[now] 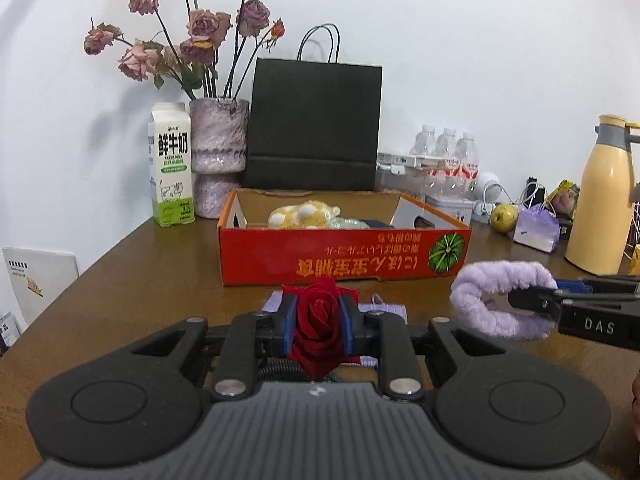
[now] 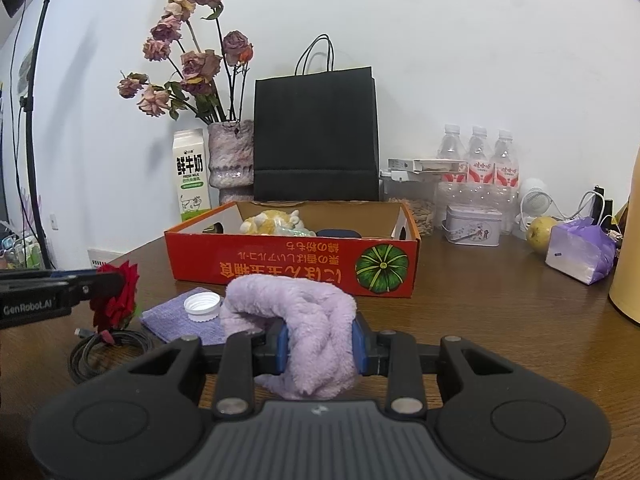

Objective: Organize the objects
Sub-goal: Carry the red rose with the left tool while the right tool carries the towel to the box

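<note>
Orange box (image 1: 344,258) lies straight ahead of both my grippers. Left gripper (image 1: 319,316) clamped on red rose (image 1: 319,320); right gripper (image 2: 322,346) clamped on lilac towel (image 2: 296,316), slightly nearer its front wall.

A plain white wall (image 1: 460,40) stands in front of me, evenly lit, with soft grey shadows on it at the left. Under me runs a dark brown wooden desk (image 2: 500,312), its far edge against that wall. Off to my left, a black light stand (image 2: 34,120) rises beside the desk.
</note>
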{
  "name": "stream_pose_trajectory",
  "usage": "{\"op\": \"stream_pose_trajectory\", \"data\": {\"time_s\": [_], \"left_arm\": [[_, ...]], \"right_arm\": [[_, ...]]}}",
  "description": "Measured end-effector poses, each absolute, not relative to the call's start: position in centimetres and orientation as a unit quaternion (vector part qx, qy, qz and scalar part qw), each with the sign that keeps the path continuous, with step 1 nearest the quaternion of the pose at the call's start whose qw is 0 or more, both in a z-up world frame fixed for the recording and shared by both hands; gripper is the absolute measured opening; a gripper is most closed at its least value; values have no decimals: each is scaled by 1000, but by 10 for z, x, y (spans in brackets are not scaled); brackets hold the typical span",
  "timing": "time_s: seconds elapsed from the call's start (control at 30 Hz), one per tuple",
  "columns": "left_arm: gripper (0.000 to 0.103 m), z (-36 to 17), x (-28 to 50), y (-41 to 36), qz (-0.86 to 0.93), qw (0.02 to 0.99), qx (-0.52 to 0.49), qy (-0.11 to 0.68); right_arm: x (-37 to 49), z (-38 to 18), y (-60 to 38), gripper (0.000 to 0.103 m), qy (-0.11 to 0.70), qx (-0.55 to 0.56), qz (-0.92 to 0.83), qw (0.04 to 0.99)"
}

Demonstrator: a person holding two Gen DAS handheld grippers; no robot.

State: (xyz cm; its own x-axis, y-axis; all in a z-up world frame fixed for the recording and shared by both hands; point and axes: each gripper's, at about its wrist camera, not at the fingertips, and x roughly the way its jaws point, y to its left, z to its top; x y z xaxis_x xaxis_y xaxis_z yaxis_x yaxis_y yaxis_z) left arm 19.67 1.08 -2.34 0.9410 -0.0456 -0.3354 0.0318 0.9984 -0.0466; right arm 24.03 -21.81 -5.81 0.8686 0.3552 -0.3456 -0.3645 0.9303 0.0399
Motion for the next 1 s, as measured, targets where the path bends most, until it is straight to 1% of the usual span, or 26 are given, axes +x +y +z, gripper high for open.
{"op": "stream_pose_trajectory", "data": {"time_s": [0.33,0.8,1.0], "left_arm": [[23,-19,186,4,-9,985,-30,171],[23,18,194,-7,-26,989,-29,141],[23,30,209,-9,-20,989,-30,142]], "right_arm": [[234,-50,-217,29,159,-12,201,966],[237,-19,-212,29,136,-23,208,968],[246,-7,-204,29,131,-31,211,968]]}}
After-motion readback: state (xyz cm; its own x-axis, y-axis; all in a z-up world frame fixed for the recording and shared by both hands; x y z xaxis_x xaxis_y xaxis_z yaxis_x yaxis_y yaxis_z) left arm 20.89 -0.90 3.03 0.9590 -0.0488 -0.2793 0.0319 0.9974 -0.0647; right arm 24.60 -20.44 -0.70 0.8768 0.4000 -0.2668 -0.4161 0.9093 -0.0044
